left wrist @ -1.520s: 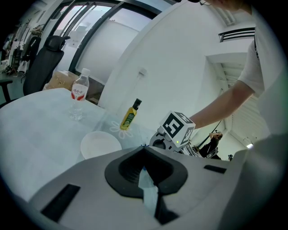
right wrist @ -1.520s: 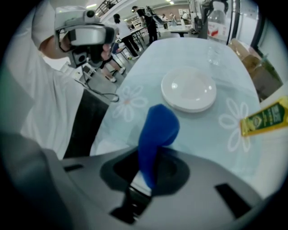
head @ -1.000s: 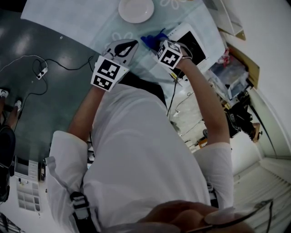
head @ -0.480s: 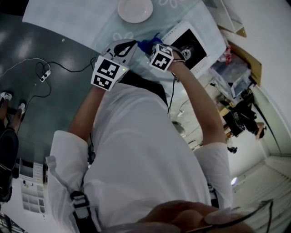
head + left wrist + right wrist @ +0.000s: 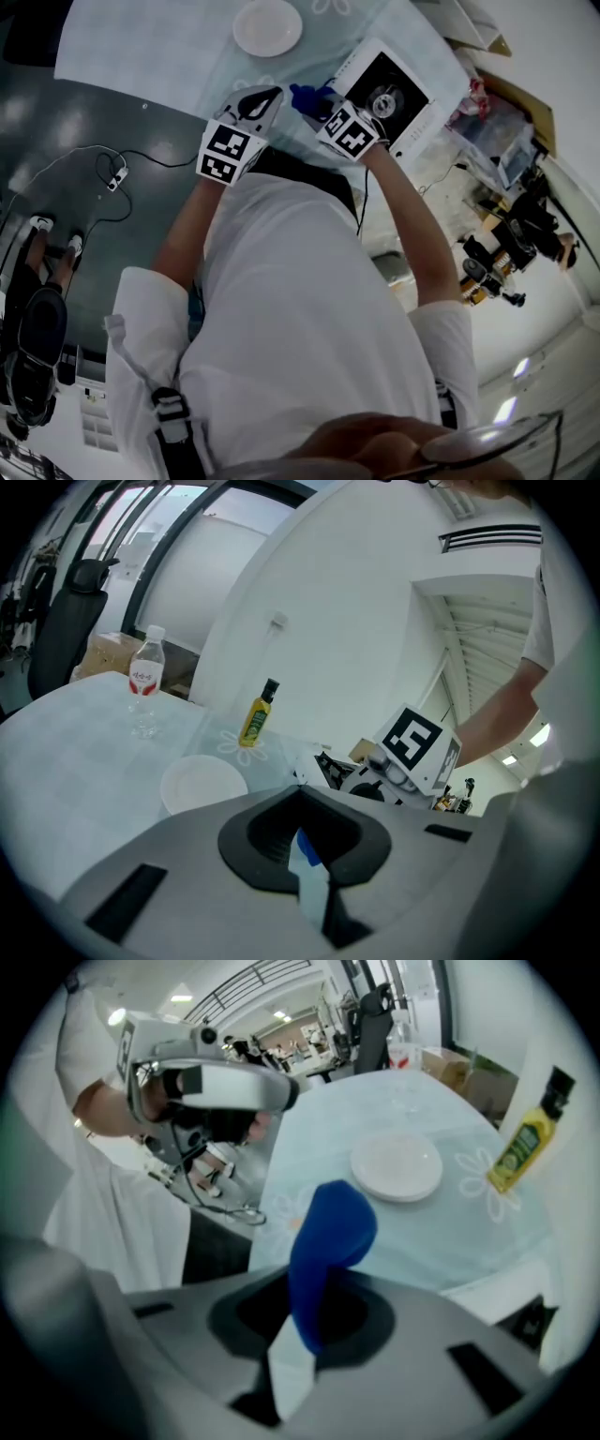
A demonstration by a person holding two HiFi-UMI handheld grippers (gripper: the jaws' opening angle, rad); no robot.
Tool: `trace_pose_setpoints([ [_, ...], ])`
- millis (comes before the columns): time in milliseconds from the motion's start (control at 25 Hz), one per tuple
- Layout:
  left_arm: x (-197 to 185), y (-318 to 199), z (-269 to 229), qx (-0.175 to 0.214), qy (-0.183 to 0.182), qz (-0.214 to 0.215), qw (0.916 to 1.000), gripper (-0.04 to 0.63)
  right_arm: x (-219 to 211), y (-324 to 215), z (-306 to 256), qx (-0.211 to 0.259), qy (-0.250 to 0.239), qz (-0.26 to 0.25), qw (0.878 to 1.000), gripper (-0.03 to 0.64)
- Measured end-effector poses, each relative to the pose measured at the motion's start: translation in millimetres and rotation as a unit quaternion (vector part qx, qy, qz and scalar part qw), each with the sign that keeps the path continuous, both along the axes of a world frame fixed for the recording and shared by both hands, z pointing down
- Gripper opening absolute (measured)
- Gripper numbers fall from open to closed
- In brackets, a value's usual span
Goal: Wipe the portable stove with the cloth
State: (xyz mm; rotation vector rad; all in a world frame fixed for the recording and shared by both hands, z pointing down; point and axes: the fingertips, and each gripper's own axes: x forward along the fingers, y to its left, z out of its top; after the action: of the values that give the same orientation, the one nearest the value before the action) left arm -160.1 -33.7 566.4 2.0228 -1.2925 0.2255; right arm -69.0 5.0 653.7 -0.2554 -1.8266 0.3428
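The portable stove is white with a black top and a round burner, and it sits on the pale tablecloth at the right. A blue cloth hangs at the stove's left edge, and my right gripper is shut on it. In the right gripper view the cloth stands up folded out of the closed jaws of my right gripper. My left gripper hovers just left of the cloth, and my left gripper is shut with nothing in it. The stove shows beyond it.
A white plate lies on the table behind the grippers. A yellow oil bottle and a water bottle stand farther back. Cluttered boxes sit right of the table, and cables trail on the dark floor at the left.
The head view has swung, so the stove shows more fully. The right gripper with the cloth has shifted slightly beside the stove's left edge. The left gripper has barely moved.
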Motion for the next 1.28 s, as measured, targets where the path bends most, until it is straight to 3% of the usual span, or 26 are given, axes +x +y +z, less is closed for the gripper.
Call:
trace_pose_setpoints([
  [200,20,-8,-1,-0.002,-0.003,0.041,0.9992,0.031,11,-5,-21,0.001,-0.036,0.083,0.996,0.075],
  [400,43,-12,-7,0.002,-0.011,0.077,0.9969,0.031,29,3,-37,0.004,-0.054,0.131,0.99,0.075],
  [680,72,-7,-17,0.011,-0.024,0.096,0.995,0.031,59,20,-53,0.014,-0.079,0.162,0.984,0.075],
  [1280,141,58,-34,0.013,-0.048,0.123,0.9912,0.031,138,81,-47,0.022,-0.103,0.246,0.964,0.075],
])
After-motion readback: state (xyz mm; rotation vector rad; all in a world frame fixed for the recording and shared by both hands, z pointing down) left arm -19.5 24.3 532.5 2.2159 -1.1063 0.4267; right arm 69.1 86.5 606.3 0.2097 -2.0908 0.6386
